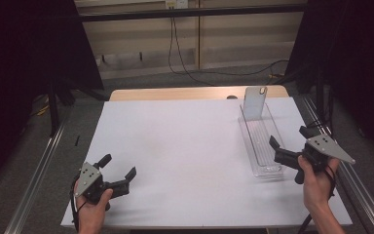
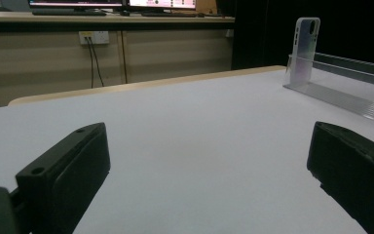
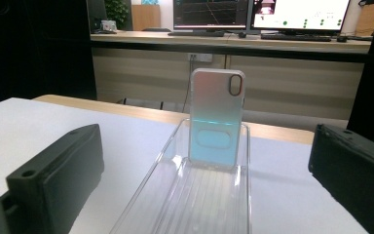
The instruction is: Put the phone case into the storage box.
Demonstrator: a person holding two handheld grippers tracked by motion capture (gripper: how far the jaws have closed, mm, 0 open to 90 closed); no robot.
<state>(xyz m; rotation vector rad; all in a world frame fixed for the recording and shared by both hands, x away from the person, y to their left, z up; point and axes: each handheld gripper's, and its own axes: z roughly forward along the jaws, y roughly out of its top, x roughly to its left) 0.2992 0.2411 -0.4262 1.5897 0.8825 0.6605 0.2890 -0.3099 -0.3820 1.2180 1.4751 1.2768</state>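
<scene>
Right gripper [image 1: 287, 146]: jaws spread wide and empty, at the near end of the clear tray [image 1: 260, 141], aimed along it toward the phone case [image 3: 216, 117].
Left gripper [image 1: 119, 171]: jaws wide apart, empty, low over the bare bench [image 1: 175, 146], well apart from the tray.
Phone case: upright, leaning at the tray's far end.
Progress: judged at the start; nothing gripped, reach and grasp remain.

phone case [image 1: 254, 103] upright in tray's [image 1: 262, 158] far end | tray on table [image 1: 175, 141], right side
</scene>
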